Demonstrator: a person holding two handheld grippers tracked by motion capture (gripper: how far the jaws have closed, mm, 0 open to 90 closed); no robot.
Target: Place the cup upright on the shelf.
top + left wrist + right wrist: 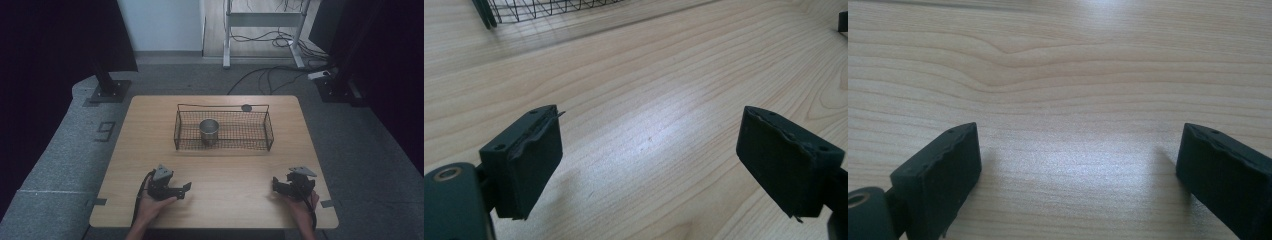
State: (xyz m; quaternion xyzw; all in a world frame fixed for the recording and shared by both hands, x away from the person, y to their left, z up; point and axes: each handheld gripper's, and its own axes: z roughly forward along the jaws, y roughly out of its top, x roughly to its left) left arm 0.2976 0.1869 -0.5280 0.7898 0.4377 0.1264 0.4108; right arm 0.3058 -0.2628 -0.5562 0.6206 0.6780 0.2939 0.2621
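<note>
Basket (pixel 223 131) sits mid-table toward the far edge, long axis running left-right across the table (pixel 220 170), open top up, wire handle rail along its far side. Cup (pixel 209 131) stands upright inside it, left of centre, mouth up. Small dark disc (pixel 246 107) lies just behind the basket's far rail. Left gripper (pixel 186 189) rests near the front edge, jaws pointing right, wide apart, nothing between the pads (pixel 531 167). Right gripper (pixel 275 185) rests at front right, jaws pointing left, spread too, bare wood between them. Both well apart from the basket.
</note>
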